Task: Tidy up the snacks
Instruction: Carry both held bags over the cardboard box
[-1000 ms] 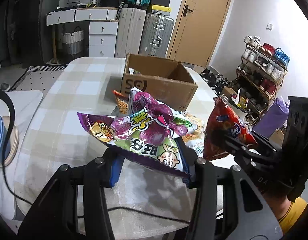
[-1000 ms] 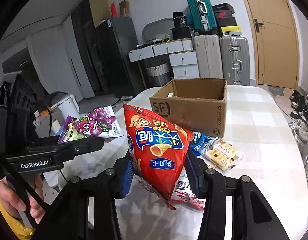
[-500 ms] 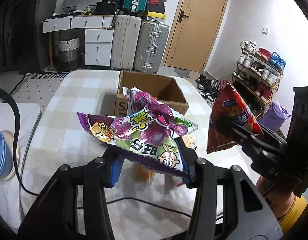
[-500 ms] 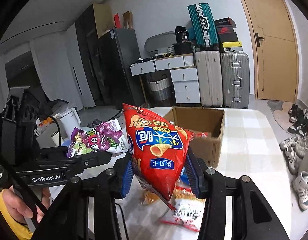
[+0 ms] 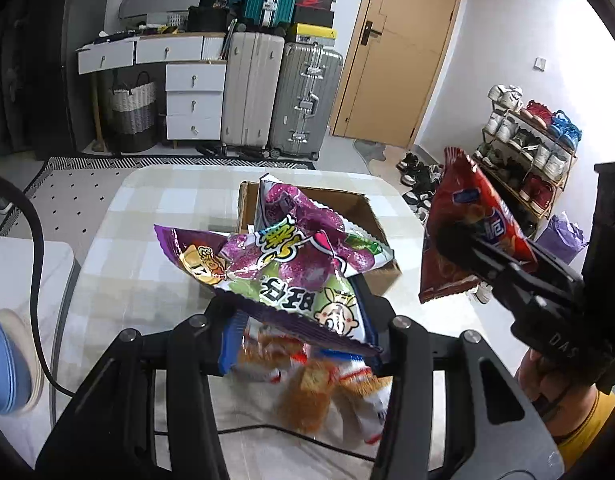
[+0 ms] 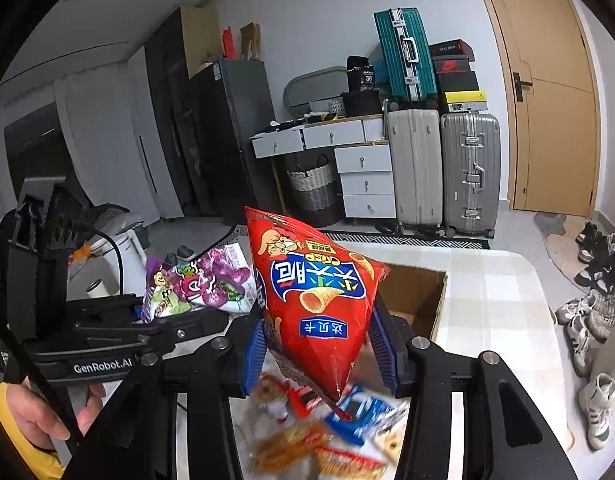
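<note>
Left wrist view – left gripper (image 5: 299, 332): clenched on the lower edge of the purple snack bag (image 5: 283, 268), held high above the table (image 5: 119, 264).
Left wrist view – cardboard box (image 5: 371, 216): open, ahead, partly hidden behind the bag.
Left wrist view – risk: thin edge grip; the crinkled foil may slip out short of the box.
Right wrist view – right gripper (image 6: 319, 352): clenched on the red snack bag (image 6: 311, 300) near its lower corner.
Right wrist view – loose snacks (image 6: 327, 432): blurred, on the table beneath.
Right wrist view – risk: both bags sit close side by side; judged likely to collide over the box opening, or catch its rim and fall outside.
</note>
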